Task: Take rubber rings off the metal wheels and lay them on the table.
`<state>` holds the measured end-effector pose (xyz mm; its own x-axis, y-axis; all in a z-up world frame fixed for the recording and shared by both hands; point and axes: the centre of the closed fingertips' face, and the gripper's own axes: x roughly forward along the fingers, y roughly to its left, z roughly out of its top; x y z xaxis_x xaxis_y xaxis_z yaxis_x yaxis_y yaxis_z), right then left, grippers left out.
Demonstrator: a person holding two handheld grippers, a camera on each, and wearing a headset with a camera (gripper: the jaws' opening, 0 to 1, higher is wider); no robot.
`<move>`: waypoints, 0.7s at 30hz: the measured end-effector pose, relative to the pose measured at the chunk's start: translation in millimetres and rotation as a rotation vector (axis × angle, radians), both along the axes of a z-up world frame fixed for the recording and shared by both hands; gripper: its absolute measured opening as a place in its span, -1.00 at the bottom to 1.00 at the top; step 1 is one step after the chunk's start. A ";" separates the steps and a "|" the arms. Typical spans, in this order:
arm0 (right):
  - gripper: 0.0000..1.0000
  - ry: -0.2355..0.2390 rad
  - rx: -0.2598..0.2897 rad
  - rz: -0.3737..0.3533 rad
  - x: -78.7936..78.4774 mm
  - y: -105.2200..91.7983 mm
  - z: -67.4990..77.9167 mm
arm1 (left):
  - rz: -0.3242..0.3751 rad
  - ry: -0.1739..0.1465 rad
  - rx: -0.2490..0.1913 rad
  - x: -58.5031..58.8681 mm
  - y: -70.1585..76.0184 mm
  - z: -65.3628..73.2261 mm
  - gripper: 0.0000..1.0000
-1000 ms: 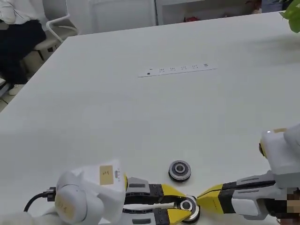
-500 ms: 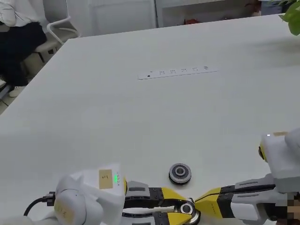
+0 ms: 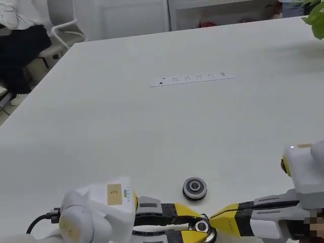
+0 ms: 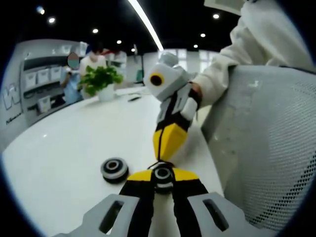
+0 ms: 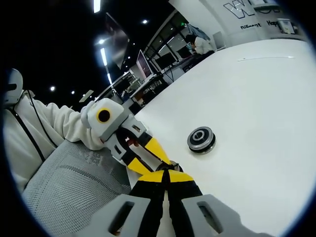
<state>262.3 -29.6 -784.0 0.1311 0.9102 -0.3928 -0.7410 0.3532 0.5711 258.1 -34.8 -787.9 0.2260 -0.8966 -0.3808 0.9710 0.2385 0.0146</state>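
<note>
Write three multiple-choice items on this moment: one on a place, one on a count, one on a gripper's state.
1. Where is the loose wheel?
A. flat on the table, apart from the held wheel
B. on a chair seat
C. stacked on another wheel

2. How many metal wheels are in view?
A. one
B. two
C. four

3. How is the left gripper?
A. wide open over bare table
B. shut on the held wheel
C. lying unheld on the table

Answers: 1 A, it lies alone on the white tabletop; 2 B, one is loose and one is held; 3 B, its yellow jaws flank the wheel in the left gripper view.
</note>
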 end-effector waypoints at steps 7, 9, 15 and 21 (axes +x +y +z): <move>-1.00 0.008 0.024 0.000 -0.4 1.0 3.5 | -0.001 -0.001 0.000 -0.5 -1.1 0.7 -0.72; -1.00 0.011 0.033 0.000 -0.4 1.7 5.0 | -0.001 -0.001 0.000 -0.7 -1.2 0.8 -0.72; -1.00 0.009 0.047 -0.001 0.9 1.5 7.0 | -0.001 -0.003 0.001 -0.7 -1.3 1.0 -0.72; -1.00 0.035 0.086 -0.010 3.0 1.2 11.9 | -0.001 -0.002 0.001 -0.2 -0.3 0.3 -0.72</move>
